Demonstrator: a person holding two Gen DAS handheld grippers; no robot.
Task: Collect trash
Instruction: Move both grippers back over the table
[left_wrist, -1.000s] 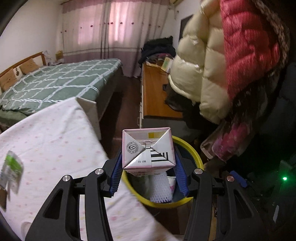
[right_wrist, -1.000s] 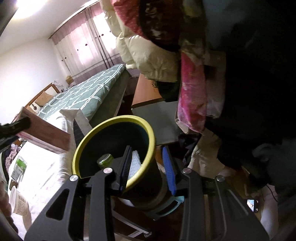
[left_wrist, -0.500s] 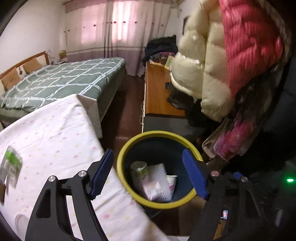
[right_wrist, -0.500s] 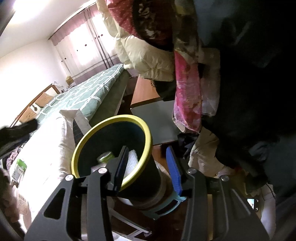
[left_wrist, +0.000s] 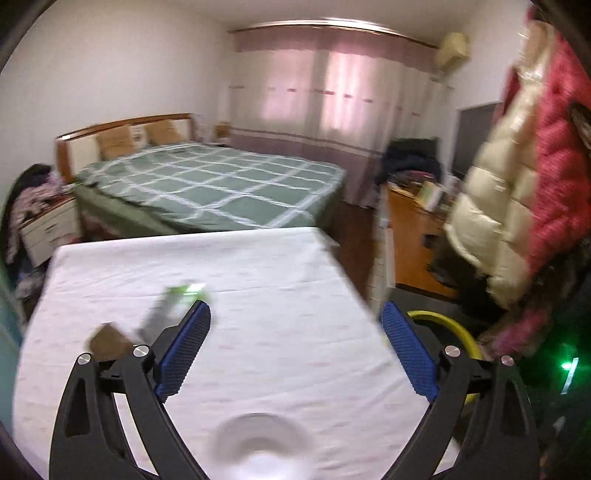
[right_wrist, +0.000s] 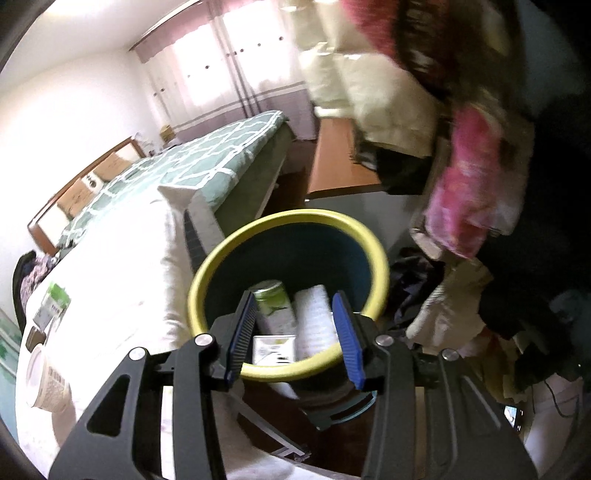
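Observation:
My left gripper (left_wrist: 295, 308) hangs over the white tablecloth (left_wrist: 280, 354), its jaws opening wide with nothing between them. A blurred green packet (left_wrist: 181, 295) and a brown scrap (left_wrist: 107, 343) lie just left of its left finger. A paper cup (left_wrist: 258, 446) shows blurred at the bottom edge. My right gripper (right_wrist: 295, 295) stands open above the yellow-rimmed bin (right_wrist: 376, 254), with both pads over the bin's mouth and clear of the rim. Inside the bin lie a carton (right_wrist: 273, 349), a green can (right_wrist: 273, 306) and white foam netting (right_wrist: 314, 317).
The bin stands at the table's right edge, below hanging padded coats (left_wrist: 517, 192). A green-quilted bed (left_wrist: 207, 184) lies beyond the table, with a wooden desk (left_wrist: 410, 236) to its right. In the right wrist view the green packet (right_wrist: 51, 306) and the paper cup (right_wrist: 44, 380) rest on the table's left side.
The left gripper let the carton fall into the bin, opened wide and swung left over the table. The right gripper's jaws widened off the bin rim and it drew back.

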